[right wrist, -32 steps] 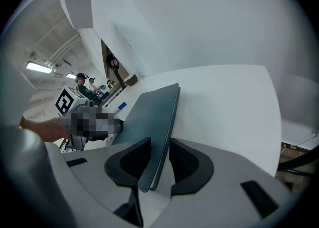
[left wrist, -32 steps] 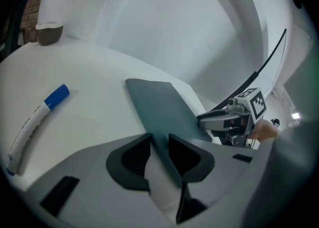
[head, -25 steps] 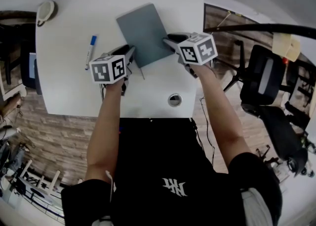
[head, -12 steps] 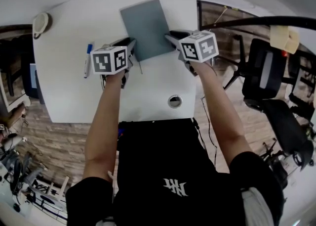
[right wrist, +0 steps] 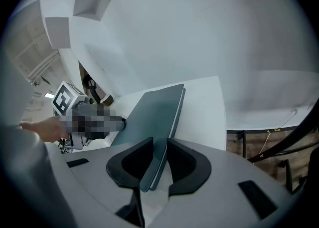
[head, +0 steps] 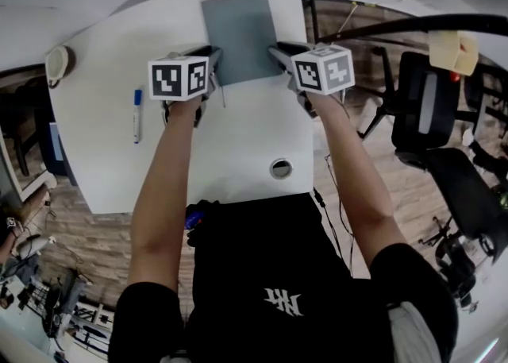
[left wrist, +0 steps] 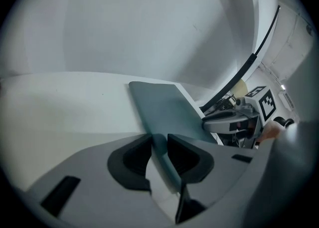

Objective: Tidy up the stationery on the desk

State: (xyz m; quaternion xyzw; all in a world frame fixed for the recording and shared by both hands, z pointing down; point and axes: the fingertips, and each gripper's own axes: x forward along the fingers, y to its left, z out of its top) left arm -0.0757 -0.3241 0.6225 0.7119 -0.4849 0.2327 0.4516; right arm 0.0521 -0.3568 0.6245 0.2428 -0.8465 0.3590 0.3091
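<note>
Desk (head: 103, 147): white, seen from above; the person stands at its near edge with both arms stretched over it
Notebook (head: 236, 29): grey, closed; at the far middle of the desk, its long sides running away from the person; its two near corners sit in the grippers; the far end lies close to the desk's far edge
Left gripper (left wrist: 159, 143): at the notebook's near left corner; that corner stands between the dark pads, which press on both faces, so it grips the notebook; its jaws have just been closing on that corner; it points forward and down
Right gripper (right wrist: 160, 147): at the near right corner; the cover and pages run edge-on between the pads, and both pads bear on them, so it too grips the notebook
Lift: from the gripper views the near end looks raised a little off the desk, though I cannot be sure
Pen (head: 136, 115): blue cap; lies flat on the desk left of the left gripper, well apart from the notebook
Round thing (head: 57, 63): pale; at the desk's far left edge; too small to name
Grommet (head: 280, 167): round, set in the desk near the person, right of the middle
Chair (head: 429, 115): black; on the wooden floor right of the desk
</note>
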